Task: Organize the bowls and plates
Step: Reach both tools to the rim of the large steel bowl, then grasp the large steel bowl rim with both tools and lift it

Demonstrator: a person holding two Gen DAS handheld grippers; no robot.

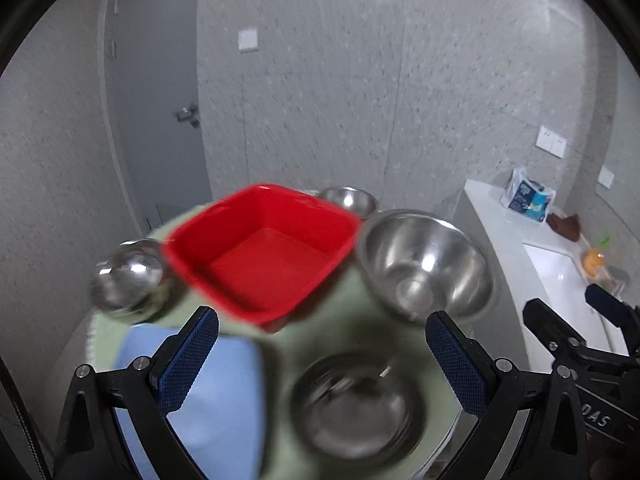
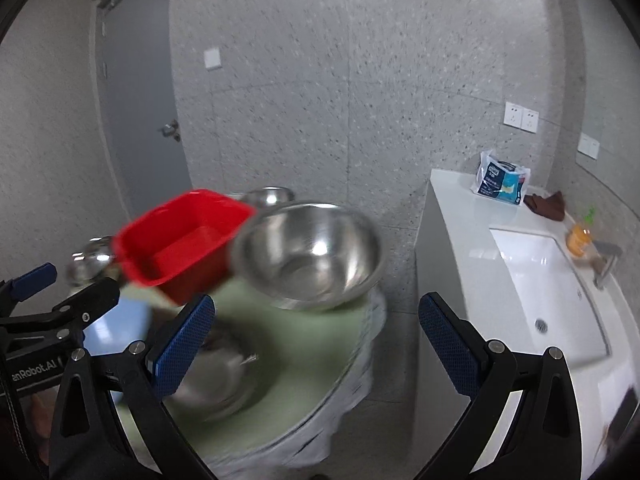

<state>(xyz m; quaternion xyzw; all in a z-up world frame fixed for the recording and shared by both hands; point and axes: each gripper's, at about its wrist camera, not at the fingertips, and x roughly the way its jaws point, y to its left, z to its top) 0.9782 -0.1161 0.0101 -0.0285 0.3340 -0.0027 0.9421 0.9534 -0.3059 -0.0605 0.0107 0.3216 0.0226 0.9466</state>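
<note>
Both tongs hang spread wide and empty over my round green tabletop (image 1: 360, 332), left tongs (image 1: 322, 354) and right tongs (image 2: 314, 344) side by side, pads well apart with nothing between them. Nearest, just under my left tongs, sits a low steel bowl (image 1: 356, 404), blurred, with what may be a small metal object inside; I cannot tell what. Beside it, under my left pad, lies a pale blue plate (image 1: 208, 400), bare as far as I can see. Beyond them the red square dish (image 1: 262, 252) stands empty, a corner pointing toward me, straight ahead of my left tongs and left of my right. Touching or just beside its right corner is the large steel bowl (image 2: 308, 254), empty, dead ahead of my right tongs, the nearer arm for it, I judge. A small steel bowl (image 1: 128, 276) sits left of the dish, another (image 1: 348, 199) behind it at the far edge; their contents are too blurred to read.
</note>
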